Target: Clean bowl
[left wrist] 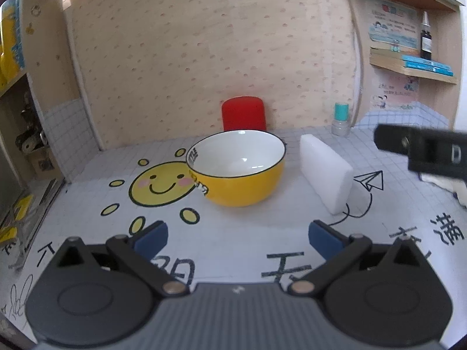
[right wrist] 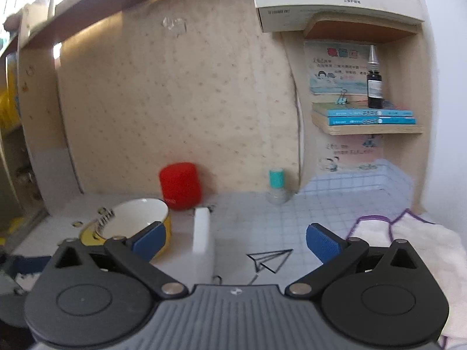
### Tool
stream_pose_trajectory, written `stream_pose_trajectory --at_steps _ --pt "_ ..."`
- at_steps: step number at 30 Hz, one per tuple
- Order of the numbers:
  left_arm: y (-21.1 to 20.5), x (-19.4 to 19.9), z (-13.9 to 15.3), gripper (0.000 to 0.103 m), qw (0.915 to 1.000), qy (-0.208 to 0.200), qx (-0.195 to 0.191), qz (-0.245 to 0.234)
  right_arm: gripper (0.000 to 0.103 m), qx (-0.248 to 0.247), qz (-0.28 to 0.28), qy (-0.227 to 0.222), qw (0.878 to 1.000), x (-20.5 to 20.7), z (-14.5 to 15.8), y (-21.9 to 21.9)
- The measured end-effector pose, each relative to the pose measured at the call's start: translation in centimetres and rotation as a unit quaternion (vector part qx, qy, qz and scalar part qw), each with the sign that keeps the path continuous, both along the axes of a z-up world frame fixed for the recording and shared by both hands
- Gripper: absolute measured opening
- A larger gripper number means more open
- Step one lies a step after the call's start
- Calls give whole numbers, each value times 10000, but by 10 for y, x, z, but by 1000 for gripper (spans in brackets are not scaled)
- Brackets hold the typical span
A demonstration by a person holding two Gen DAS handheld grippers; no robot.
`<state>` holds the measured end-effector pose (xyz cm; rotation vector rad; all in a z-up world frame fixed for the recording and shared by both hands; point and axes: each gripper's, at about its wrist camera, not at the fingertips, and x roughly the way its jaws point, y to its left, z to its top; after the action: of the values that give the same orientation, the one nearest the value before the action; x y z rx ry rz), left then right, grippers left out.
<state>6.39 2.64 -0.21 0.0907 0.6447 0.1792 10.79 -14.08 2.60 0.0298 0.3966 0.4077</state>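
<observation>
Both the left gripper (left wrist: pixel 238 237) and the right gripper (right wrist: pixel 236 240) are showing ribbed grey bodies, black linkage arms with brass-coloured rivets, round black discs, and textured blue fingertip pads (right wrist: pixel 322 243).

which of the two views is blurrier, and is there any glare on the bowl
The right wrist view is blurrier: the yellow bowl, white sponge block and wall are smeared. The left wrist view is sharp, with a soft highlight inside the bowl and fisheye bending at the edges; the right gripper there looks slightly soft.
</observation>
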Motion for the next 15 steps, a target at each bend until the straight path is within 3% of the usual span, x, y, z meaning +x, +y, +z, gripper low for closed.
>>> stream_pose_trajectory --at_steps 15 --pt "-8 -2 -1 103 9993 78 23 -353 103 -200 378 -13 9991 8 -3 8"
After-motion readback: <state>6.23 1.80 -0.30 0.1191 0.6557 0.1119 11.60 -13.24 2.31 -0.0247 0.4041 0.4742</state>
